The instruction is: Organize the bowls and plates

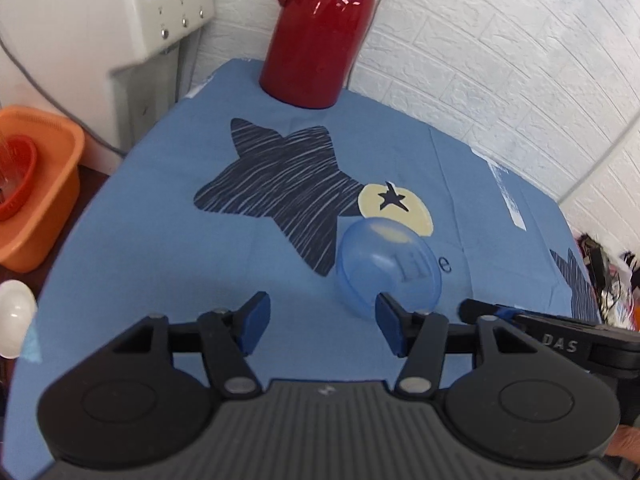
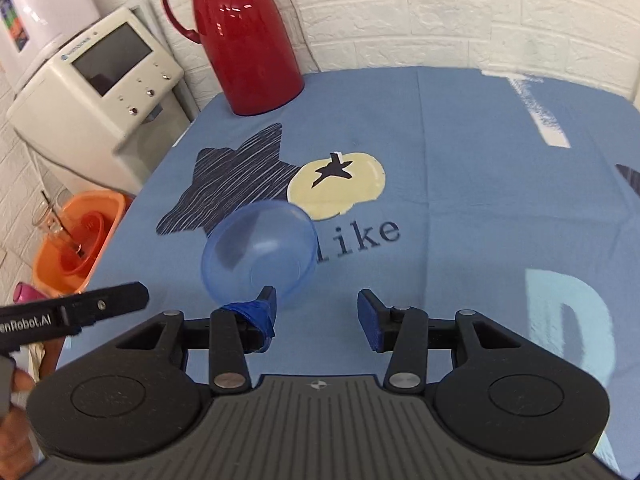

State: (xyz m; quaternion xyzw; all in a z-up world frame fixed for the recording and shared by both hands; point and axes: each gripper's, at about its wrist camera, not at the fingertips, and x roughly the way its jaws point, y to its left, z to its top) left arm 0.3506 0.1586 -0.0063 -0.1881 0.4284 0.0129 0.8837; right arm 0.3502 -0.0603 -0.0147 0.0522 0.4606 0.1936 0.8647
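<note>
Left gripper (image 1: 323, 322) jaws spread wide, holding nothing; blue pads on both fingertips. Right gripper (image 2: 316, 316) jaws also wide apart and empty; the left finger's blue pad looks frayed or wrapped in tape. Each gripper's side shows at the edge of the other's view, so the two hover side by side over the near part of the surface (image 2: 480, 200).

Just ahead of both sits the blue bowl (image 1: 388, 266), translucent plastic, round and smooth, printed letters on the cloth showing through its wall. It lies tilted on its side, opening angled toward the right gripper's view (image 2: 260, 256). It rests on the light blue cloth, overlapping the lower tip of the dark striped star print (image 1: 280, 184) and just below the cream circle with a small star (image 1: 394, 208), beside the word "like" (image 2: 360, 236).

Farther back, a glossy red thermos jug (image 1: 320, 36) stands upright at the far edge by the white brick wall. Off the left edge, an orange basin (image 1: 36, 188) holds a red basket; a white appliance with screen and buttons (image 2: 104, 88) stands behind it.
</note>
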